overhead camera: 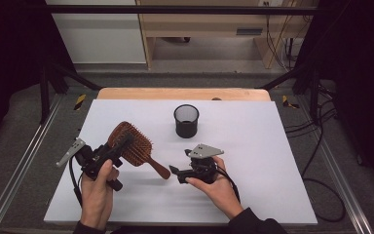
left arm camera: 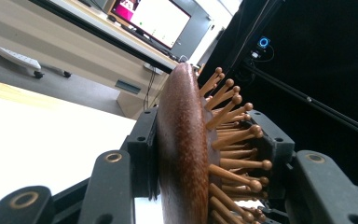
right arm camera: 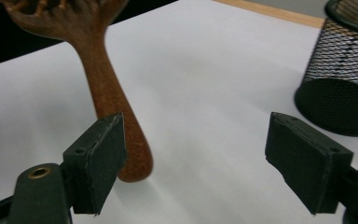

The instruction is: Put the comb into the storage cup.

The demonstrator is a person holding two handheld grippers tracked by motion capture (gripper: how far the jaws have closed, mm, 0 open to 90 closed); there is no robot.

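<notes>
Hairbrush (overhead camera: 132,144): wooden paddle type, held off the counter (overhead camera: 253,146) at the left side, head tilted up, handle slanting down toward the middle of the white surface. Handle end sits low over the sheet; contact with it cannot be told.

Left gripper (overhead camera: 119,146): fingers clamped on the brush head. In the left gripper view one finger (left arm camera: 142,154) presses the smooth back of the head, the other (left arm camera: 272,149) sits on the bristle side, with the wooden pins poking out between. Head stands edge-on between the two. Left hand (overhead camera: 97,192) wraps the gripper body from below.

Right gripper (overhead camera: 174,171): fingers spread wide, nothing pinched. It sits just right of the handle end, pointing at it. In the right gripper view the handle runs down behind the left-hand finger (right arm camera: 98,158), its rounded end just beside that pad, and the gap across to the other finger shows bare white counter. Right hand (overhead camera: 219,187) rests low on the counter.

Black mesh cup (overhead camera: 186,121): upright on the counter behind both grippers, well apart from the brush. It appears at the upper right corner of the right gripper view.
</notes>
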